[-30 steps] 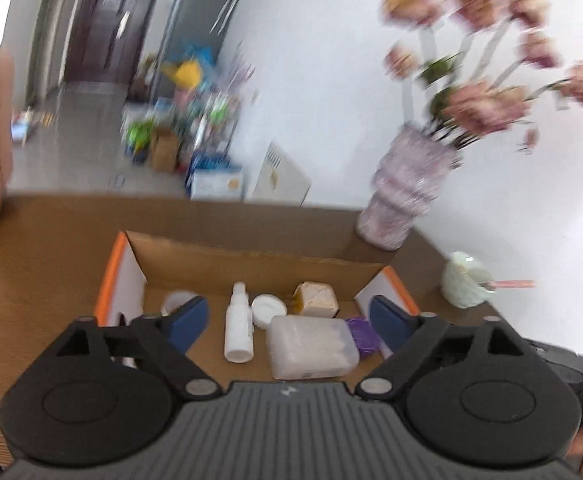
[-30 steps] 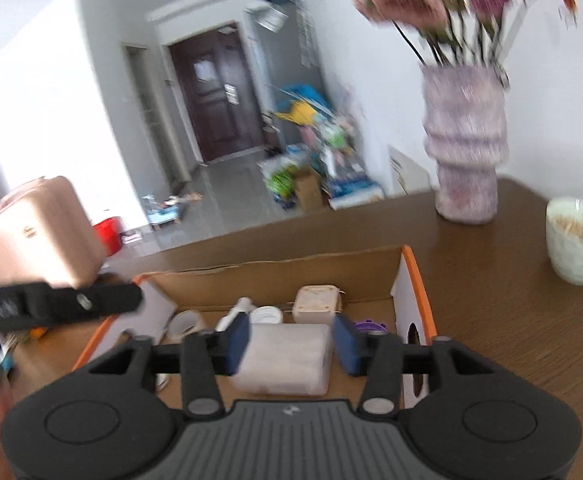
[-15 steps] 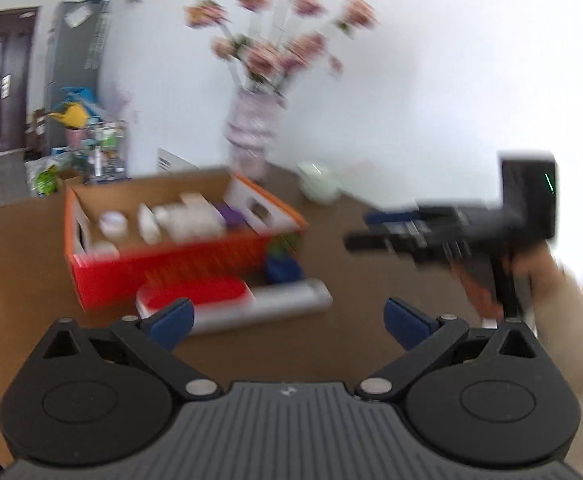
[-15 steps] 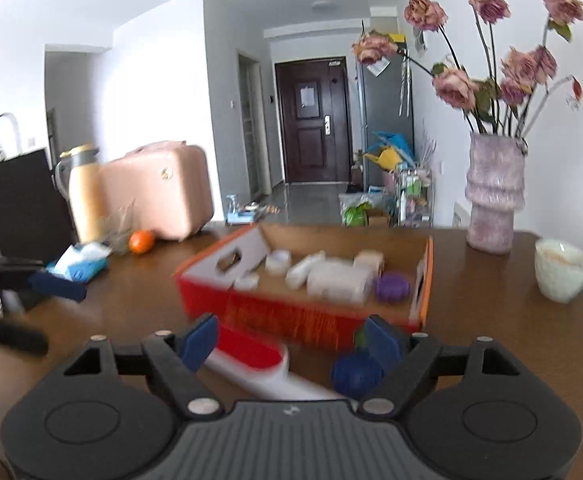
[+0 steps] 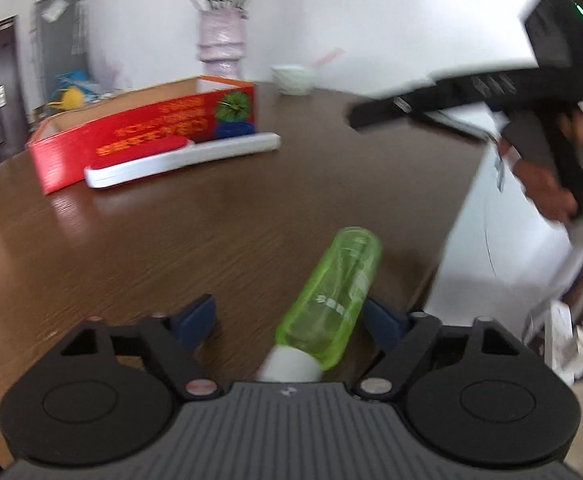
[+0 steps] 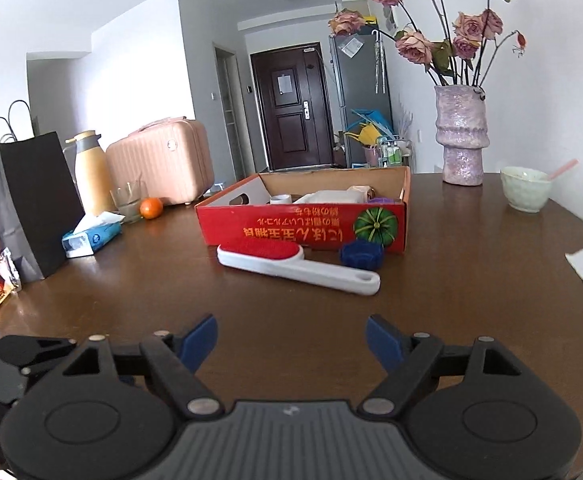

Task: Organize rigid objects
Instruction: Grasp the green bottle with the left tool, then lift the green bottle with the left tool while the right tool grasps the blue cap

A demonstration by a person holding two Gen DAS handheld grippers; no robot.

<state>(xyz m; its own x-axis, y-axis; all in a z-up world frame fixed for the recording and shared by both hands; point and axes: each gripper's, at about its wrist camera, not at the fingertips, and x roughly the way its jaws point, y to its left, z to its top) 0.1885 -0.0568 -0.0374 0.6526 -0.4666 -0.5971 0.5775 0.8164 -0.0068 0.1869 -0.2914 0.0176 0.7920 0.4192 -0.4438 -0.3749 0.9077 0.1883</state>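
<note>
Green translucent bottle [image 5: 333, 300] with a white cap lies on the brown table [image 5: 171, 232], between the wide-open jaws of the left gripper [image 5: 289, 318], nearer its right finger; contact cannot be told. Right gripper [image 6: 291, 334] hangs wide open and empty above the table, facing the red box [image 6: 311, 222] and lint brush [image 6: 295, 264].

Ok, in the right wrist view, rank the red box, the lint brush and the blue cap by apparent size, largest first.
1. red box
2. lint brush
3. blue cap
All three sit close together, so distance hardly skews this.
</note>
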